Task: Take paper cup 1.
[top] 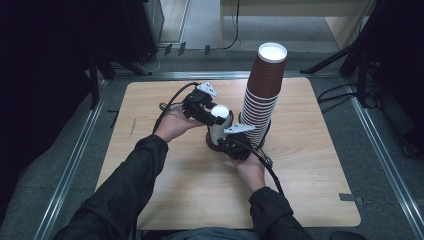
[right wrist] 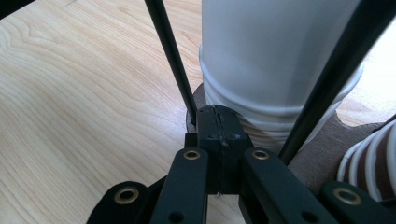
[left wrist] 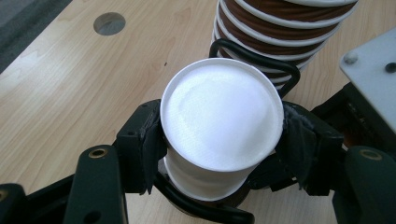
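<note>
The left hand-held gripper (left wrist: 219, 154) pinches the upturned white cup (left wrist: 222, 121) on top of a short white stack, its pads (left wrist: 152, 140) pressed to either side; the stack stands in a black wire holder (left wrist: 254, 58) on the tabletop (top: 165, 180), just beside the tall brown cup stack (top: 262, 90); the right hand-held gripper (right wrist: 218, 128) is pressed together at the holder's base.
</note>
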### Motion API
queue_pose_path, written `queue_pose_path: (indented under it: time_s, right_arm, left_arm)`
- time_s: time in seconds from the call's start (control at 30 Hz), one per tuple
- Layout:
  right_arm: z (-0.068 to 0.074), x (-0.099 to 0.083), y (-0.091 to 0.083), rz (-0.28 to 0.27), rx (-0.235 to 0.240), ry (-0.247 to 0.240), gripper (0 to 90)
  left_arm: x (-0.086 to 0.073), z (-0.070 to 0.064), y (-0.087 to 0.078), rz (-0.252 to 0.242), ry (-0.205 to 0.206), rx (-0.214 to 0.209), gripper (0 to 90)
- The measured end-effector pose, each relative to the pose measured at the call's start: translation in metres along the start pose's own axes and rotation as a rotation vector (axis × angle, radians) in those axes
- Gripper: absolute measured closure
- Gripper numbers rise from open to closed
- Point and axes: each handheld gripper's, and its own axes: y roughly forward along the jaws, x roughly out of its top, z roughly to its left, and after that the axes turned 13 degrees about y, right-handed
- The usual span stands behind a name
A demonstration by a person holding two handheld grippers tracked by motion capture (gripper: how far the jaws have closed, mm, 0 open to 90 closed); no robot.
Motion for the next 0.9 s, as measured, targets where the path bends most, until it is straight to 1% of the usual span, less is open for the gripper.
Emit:
queue_pose_path:
  time_s: [0.17, 0.2, 0.3, 0.4, 0.43, 0.47, 0.5, 0.6, 0.67, 0.73, 0.77, 0.8, 0.83, 0.9]
  right_arm:
    - [0.000, 0.000, 0.000, 0.000, -0.002, -0.004, 90.0]
    - [0.000, 0.000, 0.000, 0.002, -0.002, -0.002, 90.0]
    - [0.000, 0.000, 0.000, 0.003, 0.000, -0.002, 90.0]
    - [0.000, -0.001, 0.000, 0.002, -0.003, -0.010, 90.0]
    - [0.000, -0.001, 0.000, 0.002, -0.003, -0.010, 90.0]
    - [-0.001, -0.001, -0.001, 0.002, -0.004, -0.009, 90.0]
    - [-0.001, -0.001, -0.001, 0.002, -0.004, -0.009, 90.0]
    - [0.000, -0.001, -0.002, 0.001, -0.002, -0.009, 90.0]
    - [-0.001, -0.001, -0.002, 0.003, 0.000, -0.013, 90.0]
    - [-0.001, -0.001, -0.002, 0.004, 0.000, -0.015, 90.0]
    - [-0.001, -0.001, -0.002, 0.008, 0.002, -0.016, 90.0]
    - [-0.001, -0.001, -0.002, 0.006, 0.000, -0.021, 90.0]
    - [-0.002, -0.001, -0.003, 0.006, 0.002, -0.021, 90.0]
    - [-0.002, -0.002, -0.003, 0.009, 0.004, -0.020, 90.0]
  left_arm:
    - [0.004, 0.001, -0.007, -0.008, 0.005, 0.003, 35.5]
    - [0.004, 0.001, -0.008, -0.006, -0.002, -0.001, 35.5]
    - [0.006, 0.001, -0.012, -0.015, -0.007, 0.001, 35.6]
    - [0.011, 0.000, -0.021, -0.034, -0.007, 0.010, 35.6]
    - [0.011, 0.000, -0.021, -0.034, -0.007, 0.010, 35.7]
    - [0.014, 0.001, -0.026, -0.036, 0.001, 0.014, 35.7]
    - [0.014, 0.001, -0.026, -0.036, 0.001, 0.014, 35.7]
    - [0.019, 0.001, -0.034, -0.037, 0.006, 0.024, 35.7]
    - [0.023, 0.002, -0.042, -0.039, 0.003, 0.030, 35.7]
    - [0.025, 0.003, -0.044, -0.032, -0.002, 0.024, 35.7]
    - [0.027, 0.002, -0.048, -0.034, -0.001, 0.028, 35.8]
    - [0.027, 0.002, -0.048, -0.034, -0.001, 0.028, 35.8]
    - [0.029, 0.002, -0.054, -0.043, 0.004, 0.038, 35.9]
    - [0.030, 0.002, -0.056, -0.046, 0.006, 0.037, 35.9]
